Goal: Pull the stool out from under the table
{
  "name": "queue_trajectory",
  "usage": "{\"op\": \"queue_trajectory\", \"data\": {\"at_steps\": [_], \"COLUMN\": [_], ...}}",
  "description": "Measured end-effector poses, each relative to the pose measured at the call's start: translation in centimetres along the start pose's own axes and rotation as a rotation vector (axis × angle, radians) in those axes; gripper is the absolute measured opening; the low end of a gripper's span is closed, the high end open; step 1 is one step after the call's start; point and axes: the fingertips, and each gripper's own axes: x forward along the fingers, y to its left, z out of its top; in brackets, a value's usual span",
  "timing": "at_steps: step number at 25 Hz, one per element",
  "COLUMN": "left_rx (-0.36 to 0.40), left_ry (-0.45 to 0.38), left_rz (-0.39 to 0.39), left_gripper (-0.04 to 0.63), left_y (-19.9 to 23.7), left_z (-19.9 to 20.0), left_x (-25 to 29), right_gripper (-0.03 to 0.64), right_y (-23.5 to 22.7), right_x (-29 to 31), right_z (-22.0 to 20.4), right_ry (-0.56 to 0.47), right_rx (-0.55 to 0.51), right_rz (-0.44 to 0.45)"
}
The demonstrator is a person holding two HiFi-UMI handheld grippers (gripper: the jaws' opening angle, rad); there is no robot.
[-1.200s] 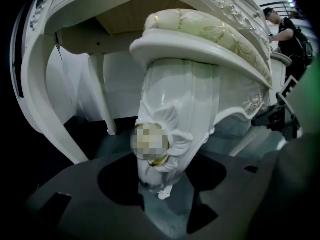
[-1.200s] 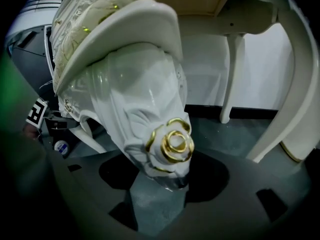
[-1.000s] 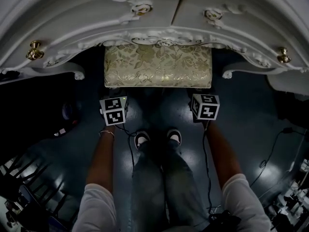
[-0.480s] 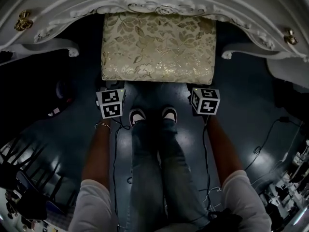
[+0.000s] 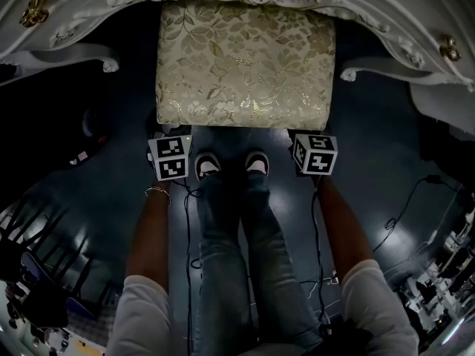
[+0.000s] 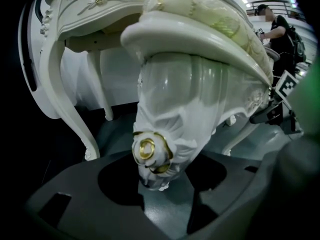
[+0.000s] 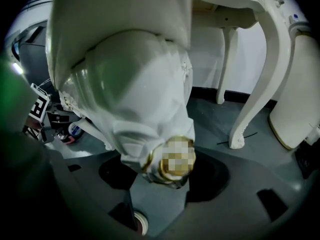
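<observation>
The left gripper is clenched wide on the carved, gold-rosetted knee of the near left leg of the stool; the right gripper grasps the matching right leg the same way. The brocade seat stretches ahead of both grippers, its far edge just under the scrolled apron of the table; I judge the pull well along but unfinished.

Several things could go wrong from here. The knees look glossy, rounded and tapering, so jaws spread this wide could slide off downward. A harder tug on one side would skew the stool and swing a rear corner toward the table's curved legs, which stand outboard of each gripper. The person's shoes sit just behind and between the grippers, so the seat front could run onto them; cables trail on the floor behind the right gripper.
</observation>
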Motion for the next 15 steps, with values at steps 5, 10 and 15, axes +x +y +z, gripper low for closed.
{"op": "queue_trajectory", "data": {"at_steps": [5,10,15], "left_rx": [0.010,0.002,-0.008], "left_ry": [0.006,0.036,0.072], "left_rz": [-0.002,0.002,0.006], "left_gripper": [0.261,0.261,0.261], "left_y": [-0.10,-0.32,-0.64], "left_z": [-0.33,-0.56,-0.68], "left_x": [0.19,-0.03,-0.27], "right_gripper": [0.259,0.259,0.259], "right_y": [-0.08,-0.19,-0.50], "right_x": [0.12,0.02,0.02], "right_z": [-0.14,-0.10,0.17], "right_ry": [-0.016,0.001,0.014], "right_rx": [-0.006,-0.011,-0.021], "right_rz": [-0.006,0.005,0.019]}}
